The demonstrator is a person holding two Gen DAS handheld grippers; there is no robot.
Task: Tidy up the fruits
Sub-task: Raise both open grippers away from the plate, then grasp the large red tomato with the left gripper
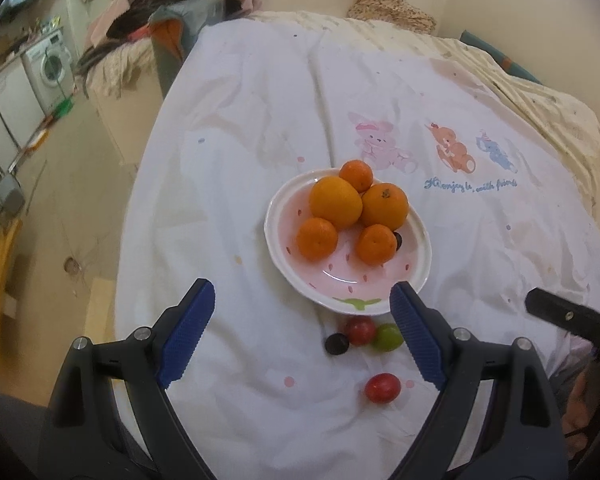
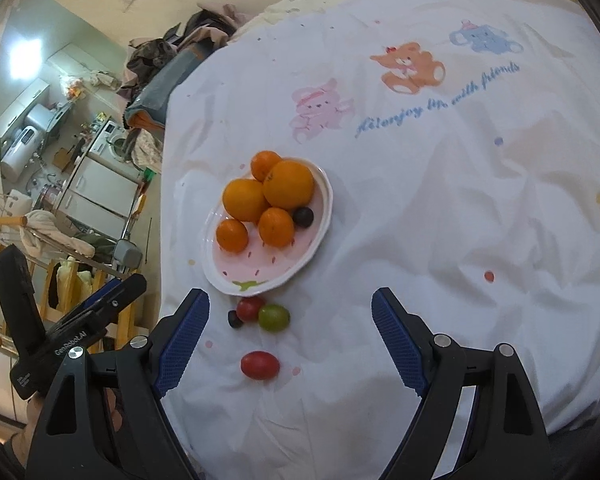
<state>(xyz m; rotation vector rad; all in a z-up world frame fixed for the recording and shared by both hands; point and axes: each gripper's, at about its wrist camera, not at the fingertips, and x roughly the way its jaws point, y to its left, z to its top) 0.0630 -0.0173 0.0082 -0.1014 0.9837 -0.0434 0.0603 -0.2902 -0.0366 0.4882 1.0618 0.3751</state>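
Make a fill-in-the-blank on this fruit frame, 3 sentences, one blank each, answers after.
1. The plate holds ___ orange fruits plus one dark grape.
2. ___ small fruits lie loose on the sheet near the plate's rim.
3. The lone red tomato lies nearest the cameras; the left claw and right claw both stand ___, holding nothing.

Answers: five; four; open

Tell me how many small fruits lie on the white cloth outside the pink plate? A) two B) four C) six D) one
B: below the rim of the pink strawberry-patterned plate lie a dark round grape, a red tomato-like fruit and a green round fruit clustered together, plus a second red oval fruit nearer the camera.
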